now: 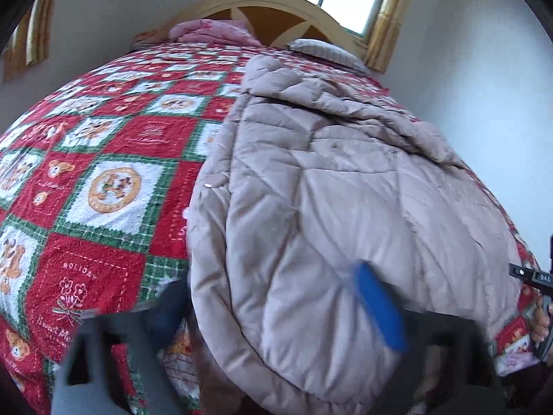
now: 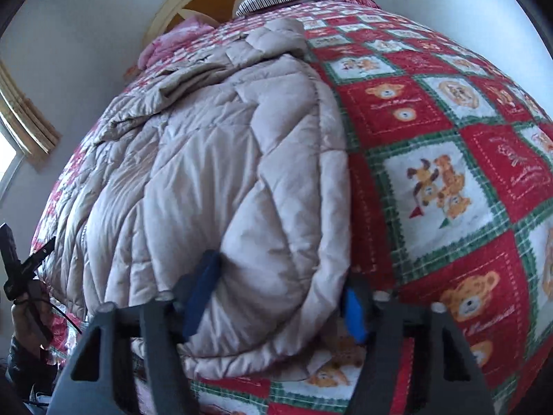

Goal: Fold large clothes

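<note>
The coat [image 1: 345, 190] lies flat on the quilt [image 1: 103, 173] that covers the bed, with bare quilt on either side of it. Its long axis runs up the bed: the hem is at the near edge, under both cameras, and the hood or collar end points at the headboard [image 1: 276, 3]. A sleeve or flap looks already laid in over the body, so the coat reads as a long narrow strip. The likely step is a crosswise fold, bringing the hem up toward the collar, which would explain why each tool is at one hem corner, a pair of holds that would keep the edge straight as it lifts. The right gripper [image 2: 280, 283] straddles the right corner of the coat [image 2: 207, 173]. One blue pad dents the padding and the other sits against the rolled hem edge, so its fingers appear clamped on the thick fabric at about half width. The left gripper [image 1: 266, 290] straddles the left corner, with one blue pad lying over the padding and the other finger a blur beside the hem. Fabric is between the fingers, but I cannot tell whether they bite on it. Both tools tilt downward into the hem. The padding is bulky and slippery-looking, so a shallow pinch could slide off once the hem is raised.
</note>
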The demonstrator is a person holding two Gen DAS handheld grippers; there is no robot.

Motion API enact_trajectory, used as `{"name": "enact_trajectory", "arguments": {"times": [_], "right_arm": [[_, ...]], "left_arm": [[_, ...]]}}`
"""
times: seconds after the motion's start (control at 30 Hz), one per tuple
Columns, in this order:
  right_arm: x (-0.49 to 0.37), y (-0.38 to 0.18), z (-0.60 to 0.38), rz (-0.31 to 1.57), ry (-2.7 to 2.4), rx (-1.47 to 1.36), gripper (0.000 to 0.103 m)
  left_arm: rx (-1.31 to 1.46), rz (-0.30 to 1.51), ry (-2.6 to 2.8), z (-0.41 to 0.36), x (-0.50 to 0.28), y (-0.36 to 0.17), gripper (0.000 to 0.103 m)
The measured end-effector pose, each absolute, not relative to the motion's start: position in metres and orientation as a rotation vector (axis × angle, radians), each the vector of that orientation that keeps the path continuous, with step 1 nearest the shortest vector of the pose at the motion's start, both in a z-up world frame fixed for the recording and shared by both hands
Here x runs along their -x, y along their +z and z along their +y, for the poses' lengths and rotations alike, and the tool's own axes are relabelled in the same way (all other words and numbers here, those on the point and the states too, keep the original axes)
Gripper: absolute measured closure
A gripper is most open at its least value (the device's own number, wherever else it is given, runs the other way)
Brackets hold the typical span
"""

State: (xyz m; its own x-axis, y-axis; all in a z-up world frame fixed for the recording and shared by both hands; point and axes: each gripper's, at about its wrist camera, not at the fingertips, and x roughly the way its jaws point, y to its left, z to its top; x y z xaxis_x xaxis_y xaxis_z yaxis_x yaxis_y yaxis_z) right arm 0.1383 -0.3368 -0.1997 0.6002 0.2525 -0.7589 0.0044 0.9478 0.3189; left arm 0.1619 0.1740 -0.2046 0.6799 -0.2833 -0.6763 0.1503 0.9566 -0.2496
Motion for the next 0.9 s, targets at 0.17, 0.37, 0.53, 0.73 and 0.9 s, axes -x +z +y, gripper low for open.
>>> {"name": "enact_trajectory", "arguments": {"times": [0.17,0.37,0.53,0.73,0.9], "right_arm": [[-0.132,-0.199,-0.345,0.911,0.248,-0.429,0.084],[-0.108,-0.173,-0.349,0.833,0.296,-0.461,0.088],[-0.079,-0.141,-0.357,0.758,0.344,-0.495,0.088],[-0.041,-0.088,-0.369,0.626,0.389,-0.532,0.089],[-0.02,-0.045,-0.38,0.503,0.403,-0.548,0.089]], "left_arm": [[0.171,0.772,-0.34,0.173,-0.151,-0.19,0.086],[0.197,0.709,-0.437,0.177,-0.122,-0.149,0.09],[0.224,0.623,-0.524,0.179,-0.091,-0.099,0.092],[0.294,0.5,-0.634,0.18,-0.062,-0.034,0.092],[0.26,0.468,-0.641,0.172,-0.071,0.003,0.092]]}}
